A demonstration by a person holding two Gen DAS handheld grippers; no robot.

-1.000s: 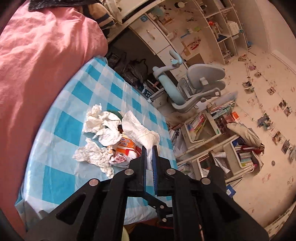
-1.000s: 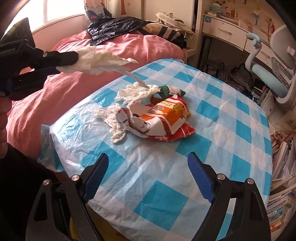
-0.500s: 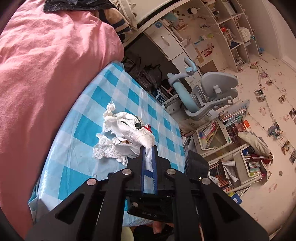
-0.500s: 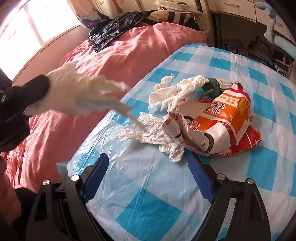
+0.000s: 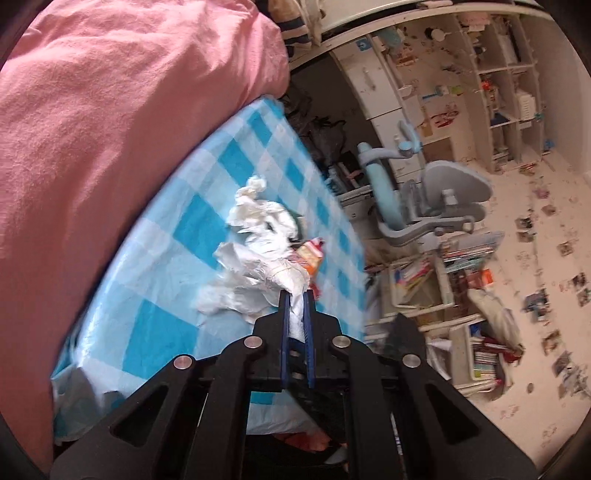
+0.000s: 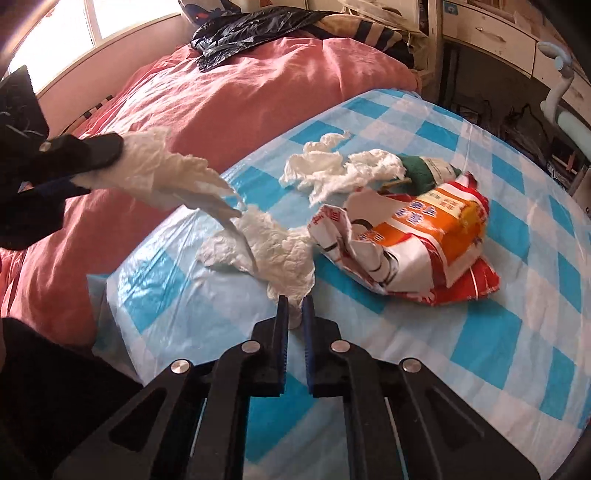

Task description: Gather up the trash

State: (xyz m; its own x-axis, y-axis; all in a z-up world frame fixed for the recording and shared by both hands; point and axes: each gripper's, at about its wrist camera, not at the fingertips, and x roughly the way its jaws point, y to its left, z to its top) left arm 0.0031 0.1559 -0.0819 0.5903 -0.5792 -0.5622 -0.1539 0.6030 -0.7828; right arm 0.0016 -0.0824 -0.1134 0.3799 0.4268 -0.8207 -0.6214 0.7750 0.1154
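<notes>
My left gripper [image 5: 296, 295] is shut on a crumpled white tissue [image 5: 284, 277] and holds it in the air beside the table; it shows at the left of the right wrist view [image 6: 166, 177]. My right gripper [image 6: 295, 301] is shut on the near end of a second white tissue [image 6: 269, 247] that lies on the blue-checked tablecloth [image 6: 480, 350]. Behind it lie another tissue [image 6: 332, 170], an orange and red snack bag [image 6: 417, 240] and a green wrapper [image 6: 421, 173].
A pink quilt [image 6: 221, 96] on the bed borders the table's left side, with a black bag [image 6: 251, 26] on it. A blue-grey desk chair [image 5: 436, 199], bookshelves and stacked books [image 5: 472, 266] stand to the right of the table.
My right gripper moved in and closed on the near tissue. My left gripper carried its tissue back toward the table's near-left edge.
</notes>
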